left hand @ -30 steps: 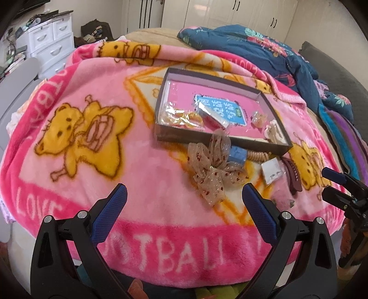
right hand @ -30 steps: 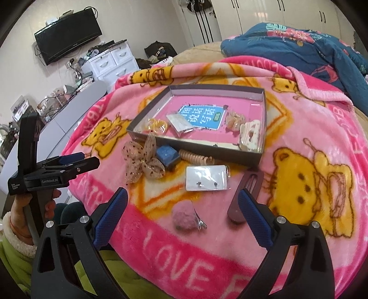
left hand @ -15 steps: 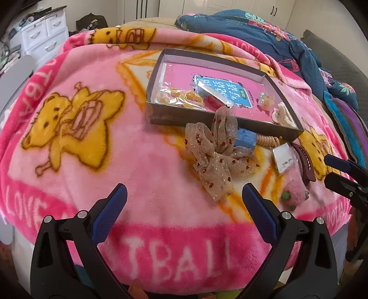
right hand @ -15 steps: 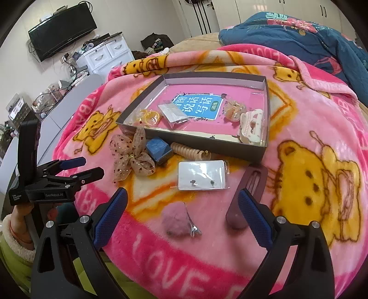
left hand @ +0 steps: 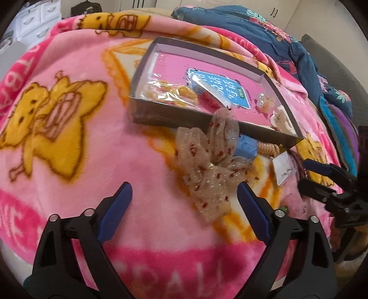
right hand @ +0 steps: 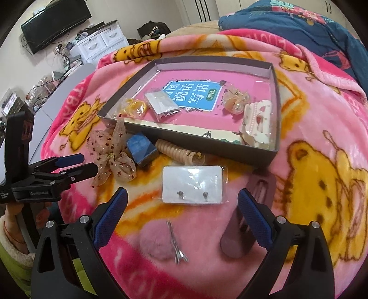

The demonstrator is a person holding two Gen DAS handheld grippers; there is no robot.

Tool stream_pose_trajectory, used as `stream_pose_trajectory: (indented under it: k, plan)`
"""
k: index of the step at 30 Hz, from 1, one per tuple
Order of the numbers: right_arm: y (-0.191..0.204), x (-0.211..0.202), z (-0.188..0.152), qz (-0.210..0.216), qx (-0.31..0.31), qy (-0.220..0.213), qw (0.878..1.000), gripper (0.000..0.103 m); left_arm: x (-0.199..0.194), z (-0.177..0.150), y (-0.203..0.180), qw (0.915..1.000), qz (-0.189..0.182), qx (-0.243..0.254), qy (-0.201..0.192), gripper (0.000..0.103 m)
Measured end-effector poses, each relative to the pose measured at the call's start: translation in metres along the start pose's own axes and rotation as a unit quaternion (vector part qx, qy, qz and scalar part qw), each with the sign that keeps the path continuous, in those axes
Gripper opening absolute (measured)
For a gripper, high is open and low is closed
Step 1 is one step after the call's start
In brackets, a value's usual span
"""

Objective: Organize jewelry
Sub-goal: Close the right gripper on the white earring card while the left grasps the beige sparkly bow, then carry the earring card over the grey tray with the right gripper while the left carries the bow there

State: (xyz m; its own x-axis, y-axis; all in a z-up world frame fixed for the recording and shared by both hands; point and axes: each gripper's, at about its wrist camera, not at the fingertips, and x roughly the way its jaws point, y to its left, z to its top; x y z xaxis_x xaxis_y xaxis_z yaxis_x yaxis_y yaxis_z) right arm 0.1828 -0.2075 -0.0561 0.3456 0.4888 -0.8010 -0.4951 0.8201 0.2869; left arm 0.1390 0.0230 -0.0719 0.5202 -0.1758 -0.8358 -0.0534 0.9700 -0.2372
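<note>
A grey shallow box (right hand: 274, 128) (left hand: 161, 117) lies on the pink blanket and holds bagged jewelry and a cream claw clip (right hand: 257, 122). In front of it lie a sheer beige bow (left hand: 207, 161) (right hand: 110, 156), a blue block (right hand: 141, 148), a beige coil tie (right hand: 174, 149), an earring card (right hand: 193, 187), a pink pompom clip (right hand: 161, 243) and a mauve hair clip (right hand: 248, 220). My left gripper (left hand: 184, 202) is open, just short of the bow. My right gripper (right hand: 181, 214) is open, above the earring card and pompom clip.
The pink bear blanket (left hand: 69, 138) covers a rounded bed that drops off at the near edge. A dark blue quilt (right hand: 322, 30) lies behind the box. White drawers (right hand: 101, 43) and a wall TV (right hand: 55, 20) stand at the far left.
Both grippers have moved forward toward the items. The bow now sits closer to my left gripper, and the earring card and pompom clip lie nearer my right gripper. Both stay open.
</note>
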Motion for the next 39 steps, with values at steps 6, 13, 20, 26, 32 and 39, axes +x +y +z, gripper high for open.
stream_pose_trajectory:
  k: [6, 13, 20, 26, 32, 39]
  plan:
    - [-0.003, 0.017, 0.010, 0.015, 0.002, 0.021, 1.000, 0.095, 0.016, 0.006, -0.003, 0.9997, -0.012, 0.004, 0.020, 0.073]
    - [-0.003, 0.035, 0.012, 0.011, -0.005, 0.041, 0.999, 0.086, 0.020, 0.012, -0.001, 0.9994, -0.028, 0.001, 0.019, 0.014]
    - [-0.002, 0.036, 0.006, -0.004, -0.010, 0.035, 0.999, 0.067, 0.004, 0.006, 0.002, 0.9999, -0.006, 0.011, -0.006, 0.013]
    - [-0.005, 0.024, -0.001, 0.018, 0.008, 0.025, 1.000, 0.065, -0.015, 0.003, 0.023, 0.9996, 0.010, -0.006, -0.026, 0.013]
    - [-0.009, 0.006, -0.009, 0.033, 0.028, 0.007, 0.999, 0.065, -0.032, -0.003, 0.036, 0.9988, 0.016, -0.023, -0.040, 0.013]
    - [-0.004, -0.019, -0.009, 0.039, 0.034, -0.018, 0.998, 0.065, -0.054, -0.005, 0.039, 0.9972, 0.025, -0.029, -0.065, 0.013]
